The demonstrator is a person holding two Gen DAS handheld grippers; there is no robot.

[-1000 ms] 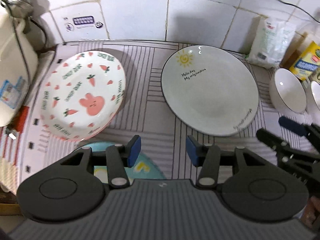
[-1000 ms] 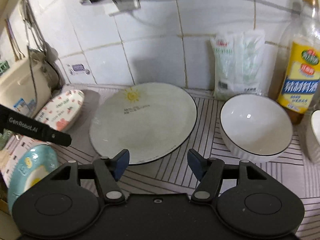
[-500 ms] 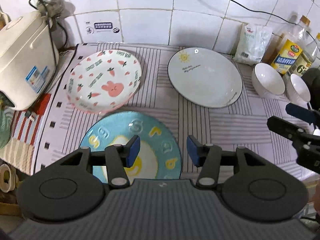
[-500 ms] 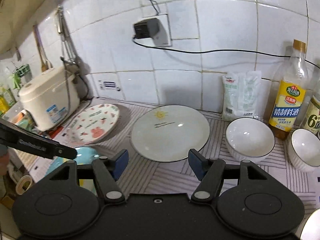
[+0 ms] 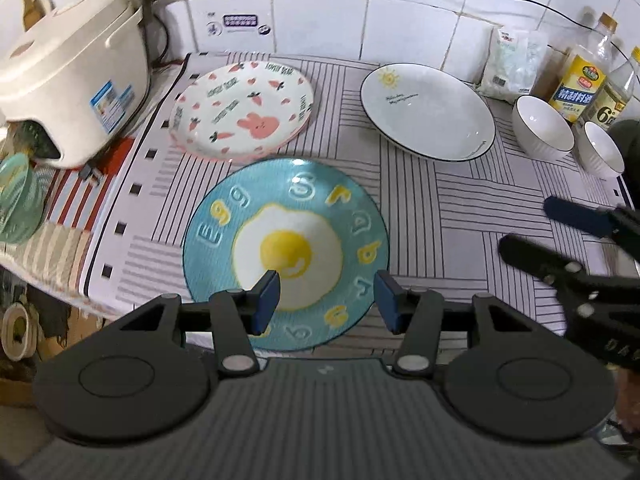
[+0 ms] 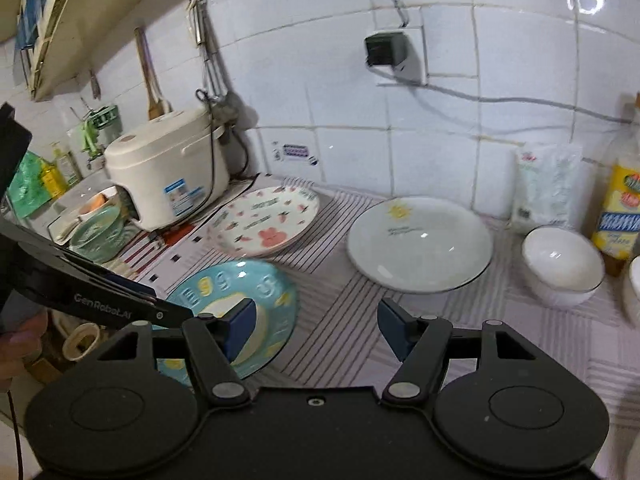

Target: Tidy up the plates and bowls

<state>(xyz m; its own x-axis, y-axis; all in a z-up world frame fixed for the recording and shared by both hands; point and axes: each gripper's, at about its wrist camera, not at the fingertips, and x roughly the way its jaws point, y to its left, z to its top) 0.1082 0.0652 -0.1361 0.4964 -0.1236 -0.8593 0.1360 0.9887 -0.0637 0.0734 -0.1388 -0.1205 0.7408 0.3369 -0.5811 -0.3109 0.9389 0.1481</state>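
We see a rice cooker (image 5: 72,76) at ten o'clock on the counter, with the egg plate (image 5: 286,254) at the near edge, the bunny plate (image 5: 242,110) at eleven o'clock beyond it and the sun plate (image 5: 428,110) at one o'clock. Two white bowls (image 5: 544,128) sit at two o'clock beside the sun plate. Our left gripper (image 5: 326,300) hangs over the egg plate's near rim with fingers spread, empty, and our right gripper (image 6: 316,330) is likewise spread and empty.
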